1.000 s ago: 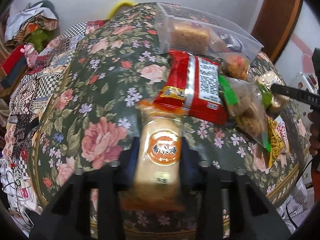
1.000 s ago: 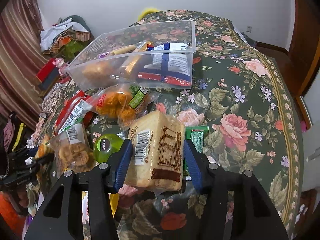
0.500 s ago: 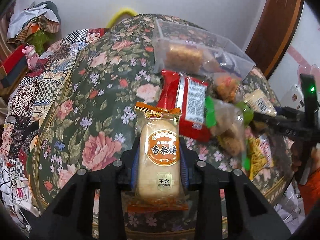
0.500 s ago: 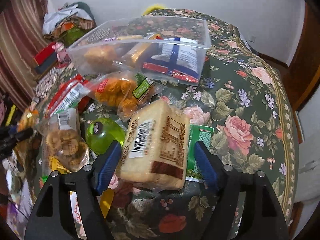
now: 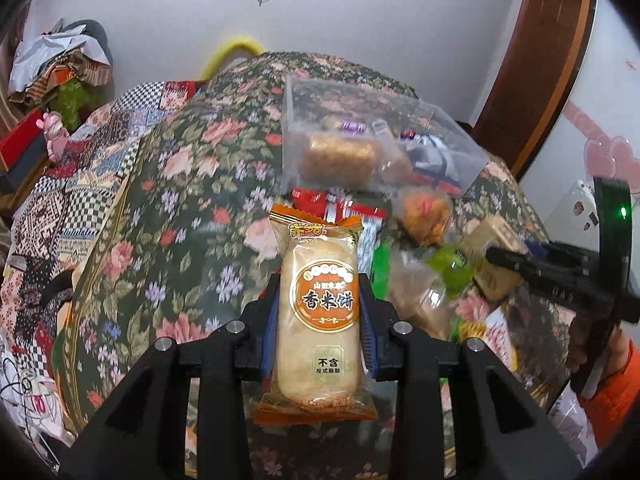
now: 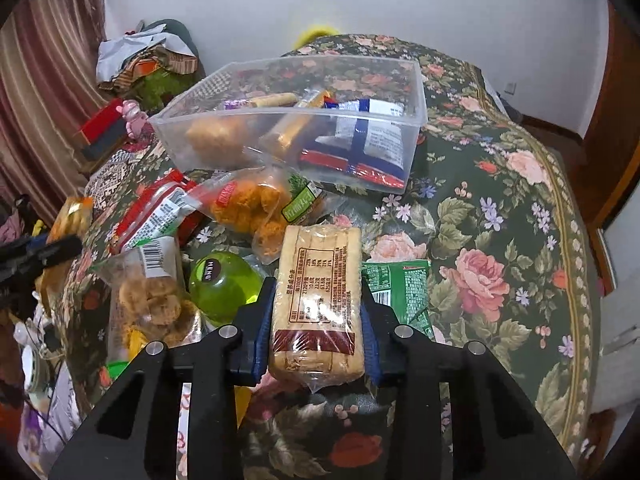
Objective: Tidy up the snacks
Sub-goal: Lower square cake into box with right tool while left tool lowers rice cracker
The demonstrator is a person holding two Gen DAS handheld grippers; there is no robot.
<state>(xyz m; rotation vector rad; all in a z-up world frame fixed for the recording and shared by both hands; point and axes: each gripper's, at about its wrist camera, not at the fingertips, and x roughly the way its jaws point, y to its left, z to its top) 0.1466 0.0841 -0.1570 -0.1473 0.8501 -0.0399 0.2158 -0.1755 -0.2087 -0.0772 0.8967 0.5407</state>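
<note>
My left gripper [image 5: 320,304] is shut on an orange rice-cracker packet [image 5: 318,320] and holds it above the floral table. My right gripper [image 6: 318,312] is shut on a clear-wrapped pack of pale biscuits [image 6: 318,300], lifted over the snack pile. A clear plastic bin [image 6: 414,92] with several snacks inside stands beyond both; it also shows in the left wrist view [image 5: 292,128]. The right gripper [image 5: 516,260] shows at the right of the left wrist view, with the biscuit pack [image 5: 494,264] in it.
Loose snacks lie in front of the bin: a red packet [image 6: 156,208], a bag of orange puffs [image 6: 252,208], a bag of cookies [image 6: 152,292], a green jelly cup [image 6: 224,280], a green packet [image 6: 400,284]. Clutter lies beyond the table's left edge.
My right gripper closed on the biscuit pack and raised it. My left gripper lifted the rice-cracker packet higher off the table.
</note>
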